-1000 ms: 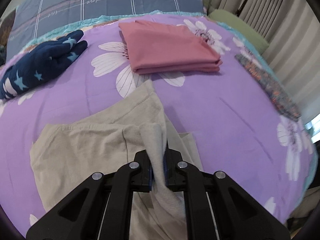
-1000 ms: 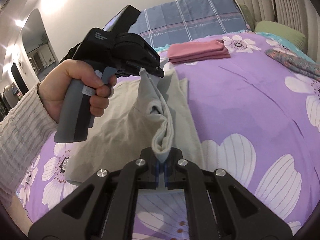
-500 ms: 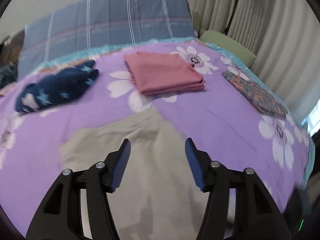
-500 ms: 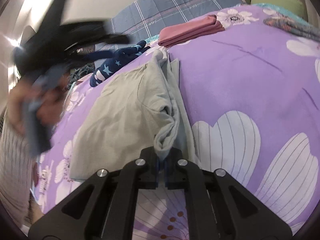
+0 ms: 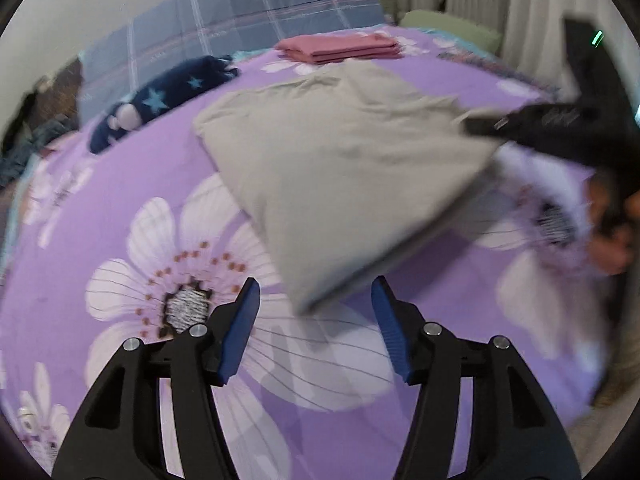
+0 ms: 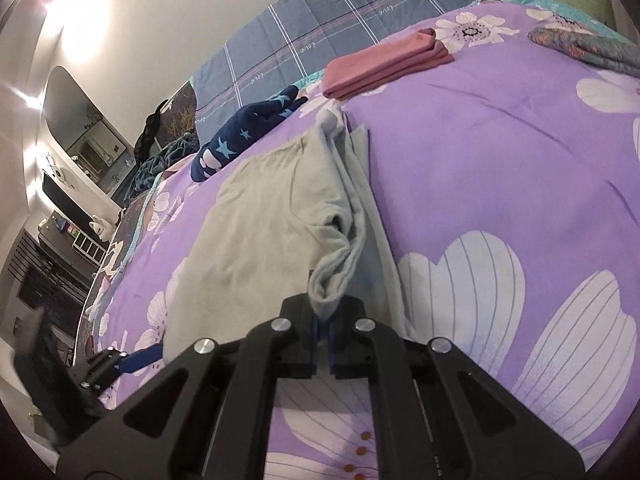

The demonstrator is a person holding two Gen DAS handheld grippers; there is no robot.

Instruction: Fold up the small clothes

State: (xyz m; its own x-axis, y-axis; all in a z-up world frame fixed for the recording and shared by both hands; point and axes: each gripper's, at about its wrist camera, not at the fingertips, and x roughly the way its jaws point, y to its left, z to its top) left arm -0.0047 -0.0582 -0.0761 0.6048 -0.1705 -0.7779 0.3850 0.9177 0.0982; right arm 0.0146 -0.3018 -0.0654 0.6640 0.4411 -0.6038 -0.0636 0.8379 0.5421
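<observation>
Since a second ago the left gripper [image 5: 316, 328] has let go of the beige knit garment [image 5: 340, 160] and drawn back toward the near corner of it; its blue-padded jaws now stand wide apart with nothing between them, low over the purple bedspread printed with large white flowers [image 5: 120, 208].

From the left wrist, the garment lies mostly flat across the bedspread, its near corner just ahead of the open jaws. At the right, blurred, the right gripper [image 5: 480, 124] meets the garment's far right edge, with the person's hand [image 5: 612, 240] on its handle. Beyond the garment sits a folded pink cloth stack [image 5: 340, 48]; to the left, a bundled navy cloth with pale blue stars [image 5: 160, 100]. A blue plaid quilt [image 5: 240, 20] runs along the head of the bed, and a green pillow [image 5: 452, 26] lies at the far right.

From the right wrist, the right gripper [image 6: 324, 332] is clamped on a bunched fold of the beige garment [image 6: 272, 216], which rises out of the closed jaws and trails away along the garment's right edge. The rest lies spread on the bedspread [image 6: 500, 160]. The left gripper [image 6: 120, 362] shows at the lower left, one blue pad visible beside the garment's near left corner. Farther off are the pink stack [image 6: 384, 66], the starred navy bundle [image 6: 244, 136], the plaid quilt [image 6: 340, 20], and a patterned multicolour cloth [image 6: 580, 46] at the upper right.
</observation>
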